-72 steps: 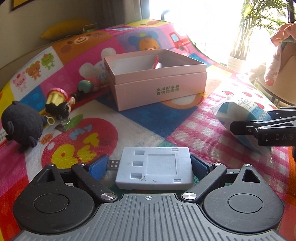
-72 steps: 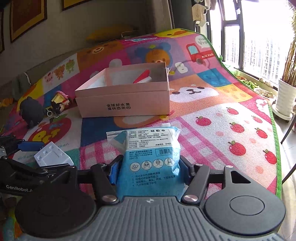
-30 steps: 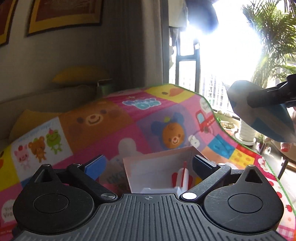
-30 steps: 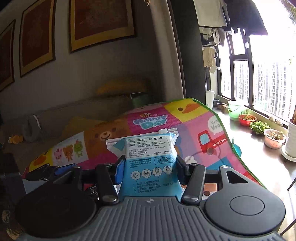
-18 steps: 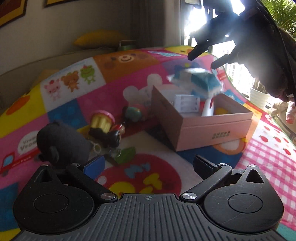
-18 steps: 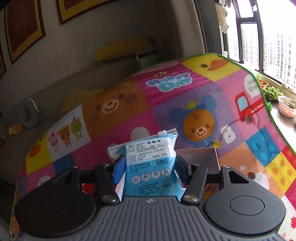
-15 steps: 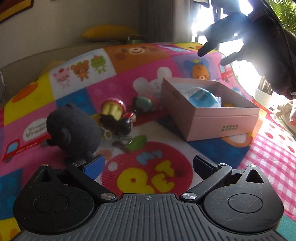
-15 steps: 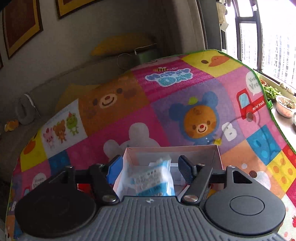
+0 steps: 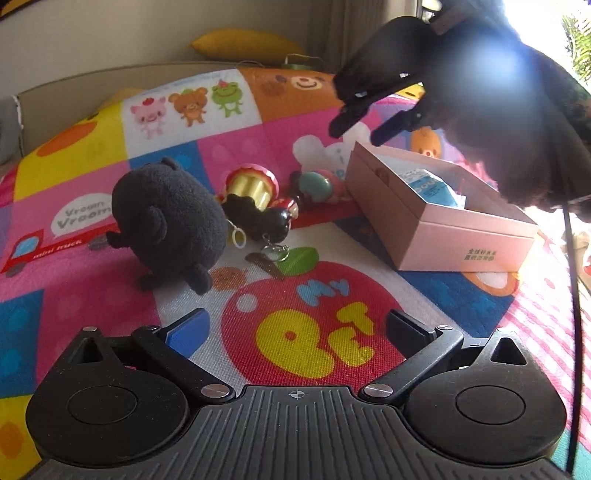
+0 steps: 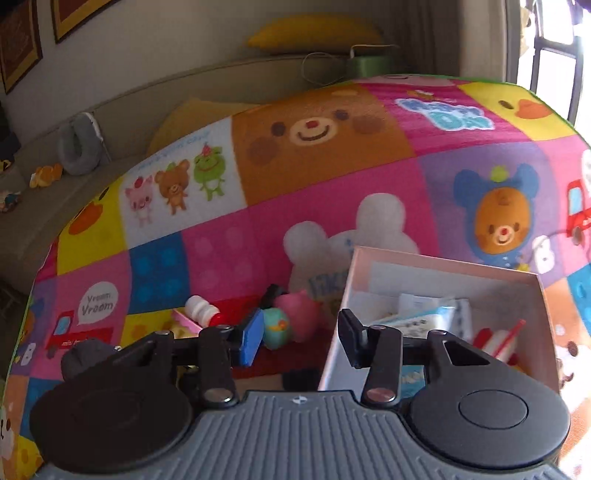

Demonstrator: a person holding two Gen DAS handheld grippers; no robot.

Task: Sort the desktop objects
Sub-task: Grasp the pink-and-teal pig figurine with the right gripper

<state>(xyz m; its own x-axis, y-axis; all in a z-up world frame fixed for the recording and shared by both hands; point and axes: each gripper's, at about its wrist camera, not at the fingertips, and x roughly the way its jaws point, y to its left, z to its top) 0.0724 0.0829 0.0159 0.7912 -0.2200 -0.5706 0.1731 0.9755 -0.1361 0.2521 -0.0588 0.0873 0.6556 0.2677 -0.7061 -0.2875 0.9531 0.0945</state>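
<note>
The right claw [image 10: 301, 338] has just been narrowing, with nothing between its jaws, above the near-left corner of the pink box [image 10: 537, 295]. The blue packet [image 9: 434, 188] lies inside that box beside a red-and-white item [image 10: 498, 338]. The left claw [image 9: 295, 328] stands wide and empty over the play mat [image 9: 314, 332]. Left of the box sit small toy figures [image 9: 255, 195] and a black plush toy [image 9: 166, 218].

A patchwork cartoon play mat [image 10: 325, 155] covers the surface, printed with bears, a frog, a pig and a red truck. Behind it, a yellow cushion [image 10: 314, 31] lies on a beige sofa back [image 10: 221, 77]. Gold-framed pictures [image 10: 70, 14] hang on the wall; a grey neck pillow [image 10: 79, 147] sits at left.
</note>
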